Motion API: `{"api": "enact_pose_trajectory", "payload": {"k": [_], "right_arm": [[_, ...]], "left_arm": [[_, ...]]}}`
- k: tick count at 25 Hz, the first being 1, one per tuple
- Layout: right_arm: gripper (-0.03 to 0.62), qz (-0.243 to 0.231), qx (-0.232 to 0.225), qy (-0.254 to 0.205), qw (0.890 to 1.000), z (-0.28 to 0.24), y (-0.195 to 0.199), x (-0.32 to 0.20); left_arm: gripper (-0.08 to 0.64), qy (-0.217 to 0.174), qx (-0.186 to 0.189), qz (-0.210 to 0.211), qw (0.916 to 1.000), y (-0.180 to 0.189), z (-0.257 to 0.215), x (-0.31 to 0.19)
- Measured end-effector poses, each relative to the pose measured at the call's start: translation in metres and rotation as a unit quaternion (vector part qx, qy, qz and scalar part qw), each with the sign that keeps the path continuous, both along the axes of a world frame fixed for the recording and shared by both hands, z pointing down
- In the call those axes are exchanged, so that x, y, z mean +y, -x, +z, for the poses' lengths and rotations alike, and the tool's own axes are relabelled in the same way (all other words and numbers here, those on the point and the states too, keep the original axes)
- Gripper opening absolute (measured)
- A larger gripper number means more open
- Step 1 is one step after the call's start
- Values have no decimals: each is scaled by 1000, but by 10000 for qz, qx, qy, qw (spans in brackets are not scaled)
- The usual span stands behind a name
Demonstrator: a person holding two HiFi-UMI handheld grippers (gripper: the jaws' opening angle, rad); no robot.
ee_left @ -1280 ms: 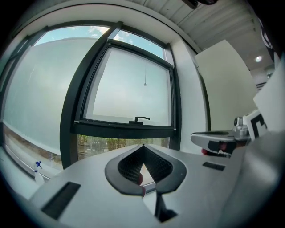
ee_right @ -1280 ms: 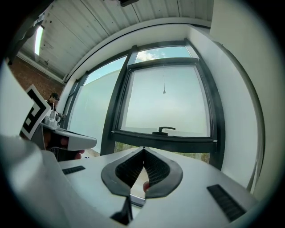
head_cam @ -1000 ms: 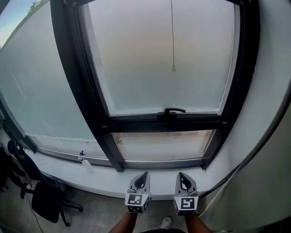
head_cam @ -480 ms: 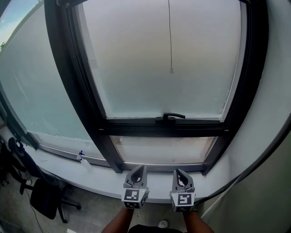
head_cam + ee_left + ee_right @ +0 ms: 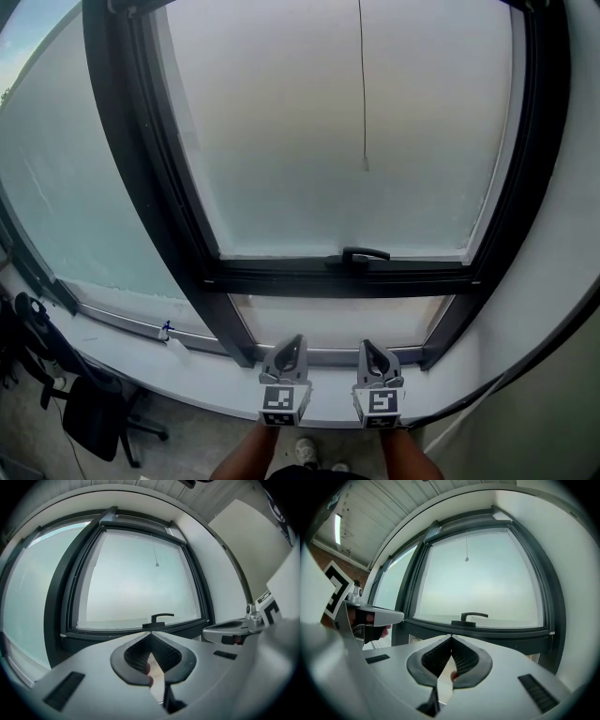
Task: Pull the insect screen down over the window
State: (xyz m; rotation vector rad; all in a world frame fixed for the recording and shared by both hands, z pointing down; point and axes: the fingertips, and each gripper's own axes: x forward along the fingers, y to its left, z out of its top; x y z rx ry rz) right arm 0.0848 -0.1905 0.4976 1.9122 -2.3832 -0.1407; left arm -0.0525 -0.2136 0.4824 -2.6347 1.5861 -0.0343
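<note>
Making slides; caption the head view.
Left hand-held gripper and right hand-held gripper, both shut, face the window; cord hangs above handle.

Open air lies between the left tool (image 5: 296, 341), the right tool (image 5: 367, 345) beside it, and the glass ahead. A dark handle (image 5: 364, 254) juts from the lower frame bar (image 5: 281, 278) just above them, and a thin pull cord (image 5: 363, 84) hangs free before the pane. The white wall (image 5: 553, 281) closes the right side and a thick mullion (image 5: 141, 159) the left. The sill (image 5: 187, 370) runs beneath.
</note>
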Motion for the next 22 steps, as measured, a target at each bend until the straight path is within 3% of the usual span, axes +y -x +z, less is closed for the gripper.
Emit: {"api": "enact_pose_trajectory", "payload": {"k": [11, 15, 18, 22], "right_arm": [[3, 508, -4, -622, 9968, -34, 2, -56], [3, 615, 79, -437, 9971, -36, 3, -69], [3, 628, 126, -414, 9971, -40, 1, -82], [3, 625, 184, -707, 9954, -63, -5, -94]], "left_arm": [[0, 57, 316, 303, 9990, 8, -10, -67], [0, 64, 317, 439, 9985, 6, -14, -81], [0, -63, 294, 495, 9983, 5, -23, -91], [0, -263, 248, 446, 9984, 4, -41, -109]]}}
